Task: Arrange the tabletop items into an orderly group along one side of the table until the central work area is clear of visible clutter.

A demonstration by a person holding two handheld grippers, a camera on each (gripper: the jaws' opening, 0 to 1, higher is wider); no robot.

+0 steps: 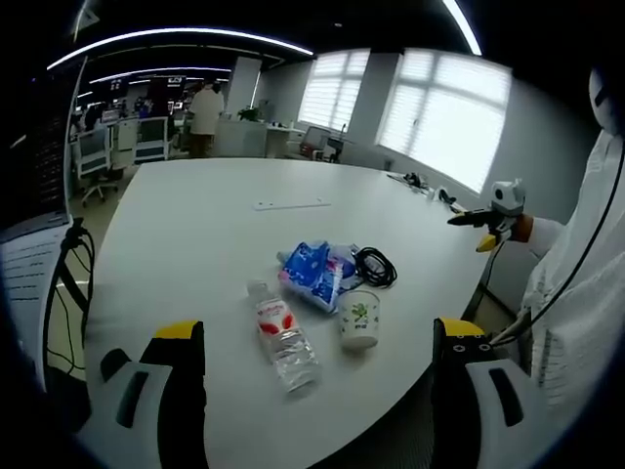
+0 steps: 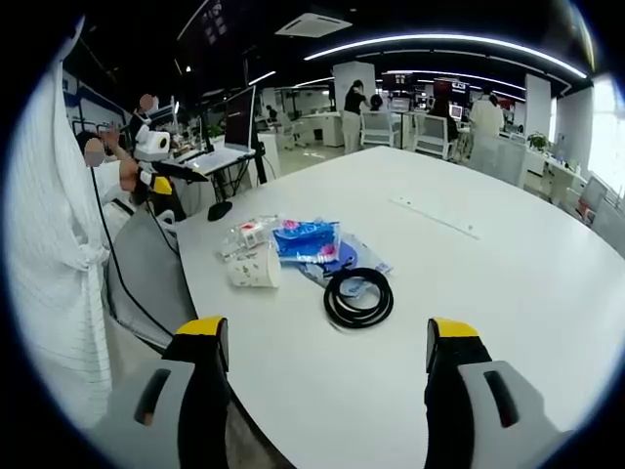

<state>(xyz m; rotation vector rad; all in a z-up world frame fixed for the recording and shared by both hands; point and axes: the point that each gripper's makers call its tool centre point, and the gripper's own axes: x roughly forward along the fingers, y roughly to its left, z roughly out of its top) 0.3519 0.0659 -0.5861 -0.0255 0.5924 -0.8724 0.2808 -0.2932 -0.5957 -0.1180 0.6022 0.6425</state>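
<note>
Clutter: bottle (image 1: pixel 287 344), cup (image 1: pixel 358 320), blue packet (image 1: pixel 312 274), cable (image 2: pixel 358 296) ahead of my tools.
Tools: left tool (image 1: pixel 317 354), right tool (image 2: pixel 327 350) wide, empty.
Approach: I'd take the bottle across its middle.

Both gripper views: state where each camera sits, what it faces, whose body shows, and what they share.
Left gripper view: rides the open left claw, faces the table's items; white sleeve and right claw at right.
Right gripper view: rides the open right claw, faces them oppositely; white-clothed torso left.
Shared: water bottle, paper cup, blue packet, black cable.
</note>
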